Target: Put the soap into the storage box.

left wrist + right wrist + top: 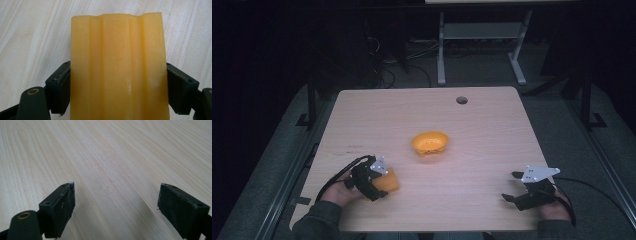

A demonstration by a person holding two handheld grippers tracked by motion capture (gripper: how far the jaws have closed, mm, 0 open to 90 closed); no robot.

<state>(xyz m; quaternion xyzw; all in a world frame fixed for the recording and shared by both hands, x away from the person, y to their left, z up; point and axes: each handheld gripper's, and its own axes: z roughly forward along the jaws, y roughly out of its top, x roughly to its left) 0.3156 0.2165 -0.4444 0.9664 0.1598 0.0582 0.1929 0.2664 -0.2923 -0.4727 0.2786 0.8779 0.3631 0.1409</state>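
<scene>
A yellow-orange ridged block [117,72] sits between the jaws of my left gripper [379,182], which is shut on it near the table's front left; the same block [389,182] shows beside that hand. The jaws press its two long sides. An orange bowl [430,142] rests at the middle of the wooden table [482,125], apart from both grippers. My right gripper [511,186] stands open low over the front right of the table, with bare wood between its fingers [62,202].
A round cable hole [461,100] sits near the table's far edge. Beyond the table stand white desk legs [441,50] and cables on a dark floor. A metal rail [292,175] runs along the table's left side.
</scene>
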